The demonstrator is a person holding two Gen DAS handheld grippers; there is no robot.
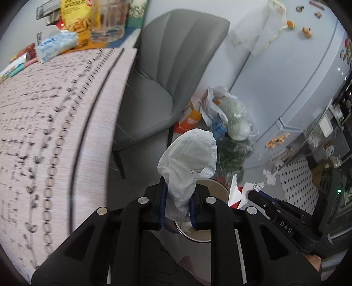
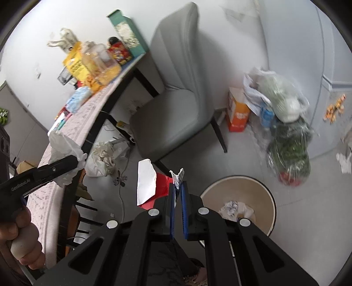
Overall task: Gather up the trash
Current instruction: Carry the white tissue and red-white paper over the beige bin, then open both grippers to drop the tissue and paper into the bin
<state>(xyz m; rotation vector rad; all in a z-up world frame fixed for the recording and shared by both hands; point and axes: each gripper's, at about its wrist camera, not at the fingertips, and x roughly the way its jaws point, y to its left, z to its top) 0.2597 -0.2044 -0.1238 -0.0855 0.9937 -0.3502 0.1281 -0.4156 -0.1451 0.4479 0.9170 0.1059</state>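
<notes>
My left gripper (image 1: 177, 198) is shut on a crumpled white tissue (image 1: 189, 156), held beside the table edge above a beige waste bin (image 1: 216, 187). In the right wrist view the left gripper (image 2: 76, 161) shows at the left with the tissue (image 2: 63, 145). My right gripper (image 2: 178, 187) is shut on a red and white paper wrapper (image 2: 146, 182), just left of the bin (image 2: 237, 195), which holds crumpled paper (image 2: 233, 208). The right gripper (image 1: 250, 192) with the wrapper (image 1: 235, 193) shows in the left wrist view.
A table with a pink patterned cloth (image 1: 44, 132) carries a tissue pack (image 1: 56, 44), a snack bag (image 1: 74, 17) and a glass jar (image 1: 109, 19). A grey chair (image 2: 176, 99) stands behind the bin. Plastic bags with greens (image 2: 286, 123) and an orange box (image 2: 238, 114) lie by the fridge (image 1: 297, 77).
</notes>
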